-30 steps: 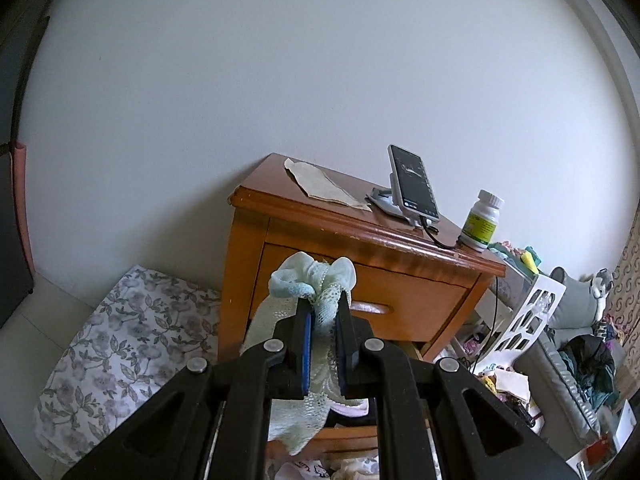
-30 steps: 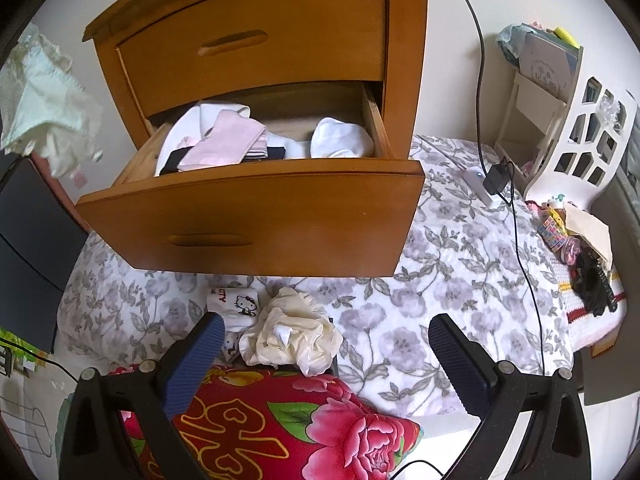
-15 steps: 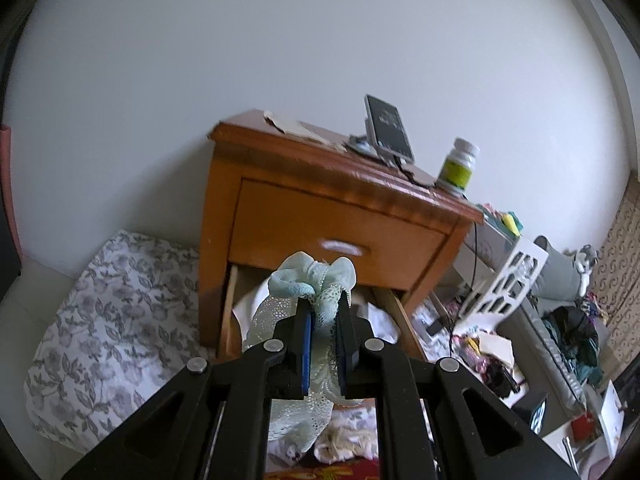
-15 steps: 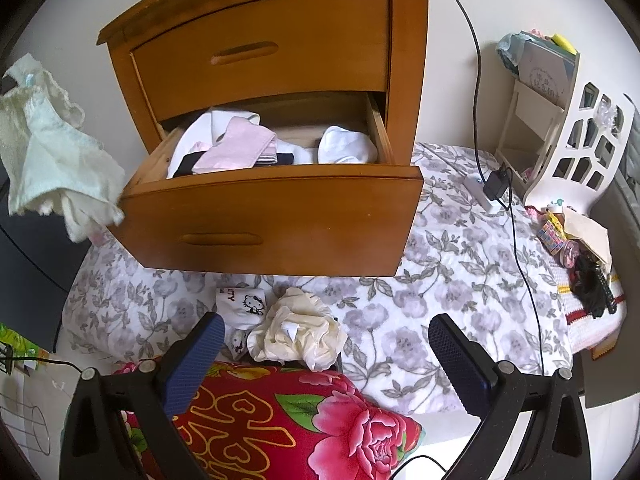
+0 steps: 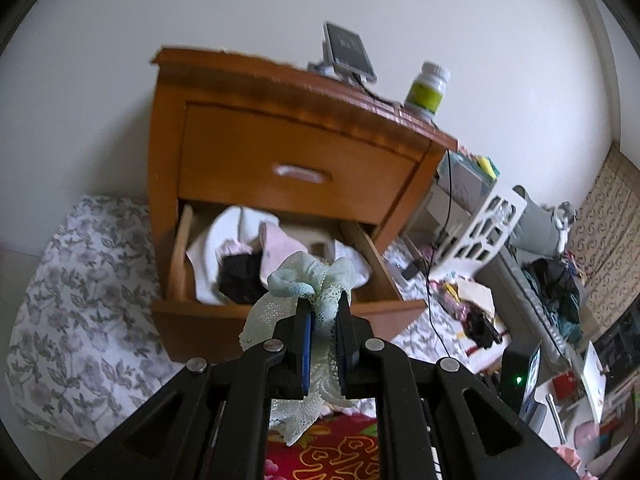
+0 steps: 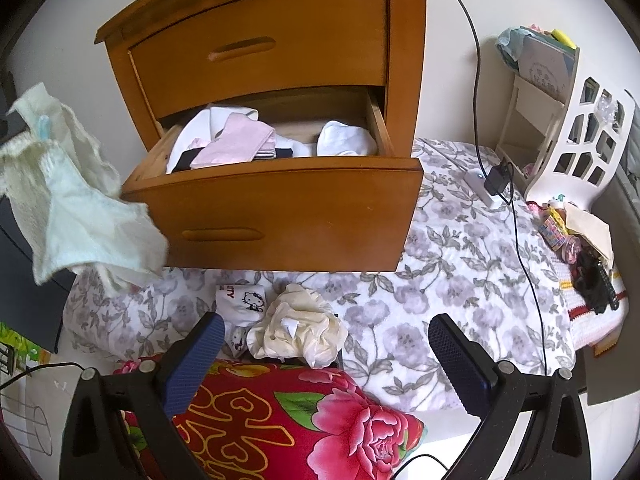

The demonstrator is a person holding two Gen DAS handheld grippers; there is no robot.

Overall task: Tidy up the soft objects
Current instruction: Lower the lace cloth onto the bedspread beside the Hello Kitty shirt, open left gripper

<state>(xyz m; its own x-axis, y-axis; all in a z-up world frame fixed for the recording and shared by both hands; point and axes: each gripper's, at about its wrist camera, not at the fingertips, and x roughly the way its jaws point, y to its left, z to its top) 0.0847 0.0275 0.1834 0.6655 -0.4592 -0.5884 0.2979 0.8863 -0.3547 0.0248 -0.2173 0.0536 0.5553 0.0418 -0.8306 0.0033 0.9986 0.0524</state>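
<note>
Behind the left gripper [image 5: 325,312] clamping mint lace cloth [image 5: 310,280], drawer [image 5: 280,316] contents half hidden; right gripper [image 6: 322,344] wide.

My left gripper [image 5: 324,312] is clamped tight on a pale green lace garment [image 5: 308,284], which dangles in front of the open lower drawer [image 5: 280,312]. Inside I see white, pink and black clothes. A phone [image 5: 349,50] and a green-labelled bottle [image 5: 427,90] stand on the nightstand [image 5: 256,160].
</note>
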